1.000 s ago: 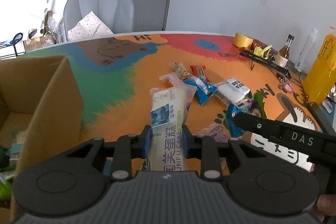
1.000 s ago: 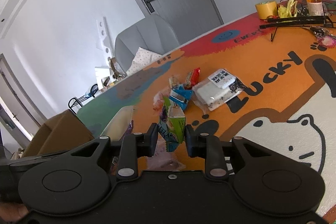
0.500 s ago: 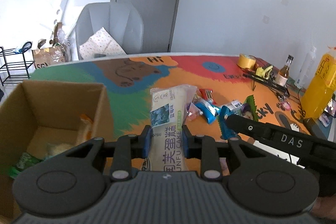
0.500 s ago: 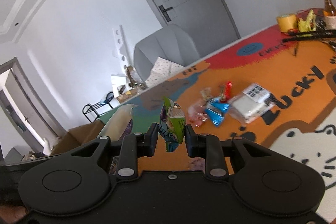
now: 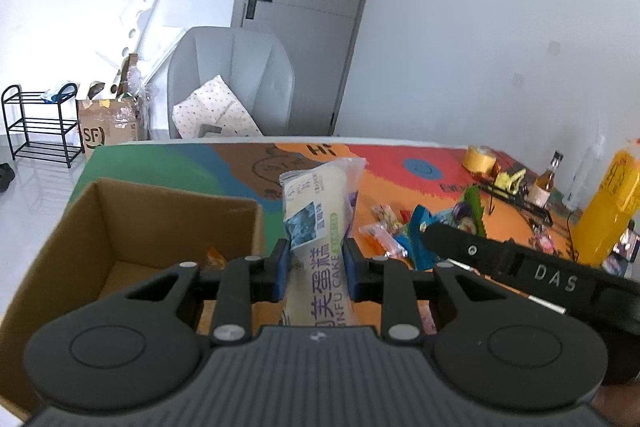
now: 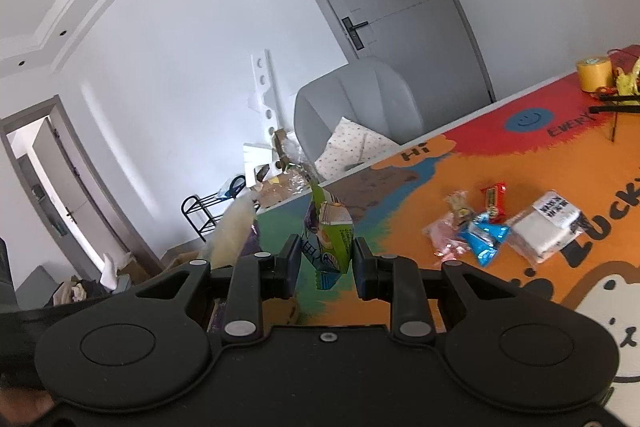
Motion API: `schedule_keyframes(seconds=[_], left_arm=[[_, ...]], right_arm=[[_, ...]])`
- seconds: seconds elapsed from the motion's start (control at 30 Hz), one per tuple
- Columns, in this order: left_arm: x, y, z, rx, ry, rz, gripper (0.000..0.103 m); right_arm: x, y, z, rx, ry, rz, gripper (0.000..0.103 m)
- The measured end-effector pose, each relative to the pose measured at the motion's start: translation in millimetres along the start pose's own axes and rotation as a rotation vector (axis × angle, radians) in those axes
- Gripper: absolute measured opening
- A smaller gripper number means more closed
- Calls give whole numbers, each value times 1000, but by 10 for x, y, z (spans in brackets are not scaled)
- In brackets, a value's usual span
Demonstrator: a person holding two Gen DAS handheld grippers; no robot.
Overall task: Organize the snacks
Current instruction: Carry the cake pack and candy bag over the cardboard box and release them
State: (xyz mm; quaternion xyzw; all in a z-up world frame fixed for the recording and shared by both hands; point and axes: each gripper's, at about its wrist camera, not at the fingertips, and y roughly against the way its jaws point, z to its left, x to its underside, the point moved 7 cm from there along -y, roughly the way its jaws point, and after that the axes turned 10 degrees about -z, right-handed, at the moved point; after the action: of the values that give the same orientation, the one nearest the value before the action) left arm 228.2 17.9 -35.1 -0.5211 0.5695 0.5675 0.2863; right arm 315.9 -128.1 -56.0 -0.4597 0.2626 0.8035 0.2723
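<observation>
A few snacks are already boxed in the cardboard box (image 5: 120, 227) — beside it, a cake pack (image 5: 318, 227) is clamped in the left hand-held gripper (image 5: 316, 269) and a green packet (image 6: 328, 239) in the right hand-held gripper (image 6: 326, 267), while loose snacks (image 6: 484, 231) are left on the bench (image 6: 400, 187).

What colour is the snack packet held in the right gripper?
Mostly lime green with purple patches, on the snack packet in the right gripper; clearest in the right wrist view.

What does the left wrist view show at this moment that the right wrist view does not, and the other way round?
Only the left wrist view shows the open cardboard box, some packets inside, and the left gripper shut on the white cake packet. Only the right wrist view shows the right gripper shut on the green snack bag, and an open doorway at far left. Both show the colourful table mat, the loose snacks on it, the yellow tape roll and the grey chair.
</observation>
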Motion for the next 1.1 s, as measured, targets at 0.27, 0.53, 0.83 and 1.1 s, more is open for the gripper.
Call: schedule_keyframes(seconds=[0.27, 0.53, 0.83, 1.1], left_arm=[[-161, 197, 159, 7, 38, -39, 25], [-243, 304, 383, 12, 94, -52, 24], [-200, 278, 708, -23, 177, -12, 25], [-68, 174, 1027, -105, 213, 28, 27]], right_arm=[[21, -95, 273, -40, 22, 7, 25], [79, -229, 510, -85, 38, 30, 25], [178, -373, 786, -132, 67, 64, 25], [225, -427, 920, -139, 92, 80, 25]])
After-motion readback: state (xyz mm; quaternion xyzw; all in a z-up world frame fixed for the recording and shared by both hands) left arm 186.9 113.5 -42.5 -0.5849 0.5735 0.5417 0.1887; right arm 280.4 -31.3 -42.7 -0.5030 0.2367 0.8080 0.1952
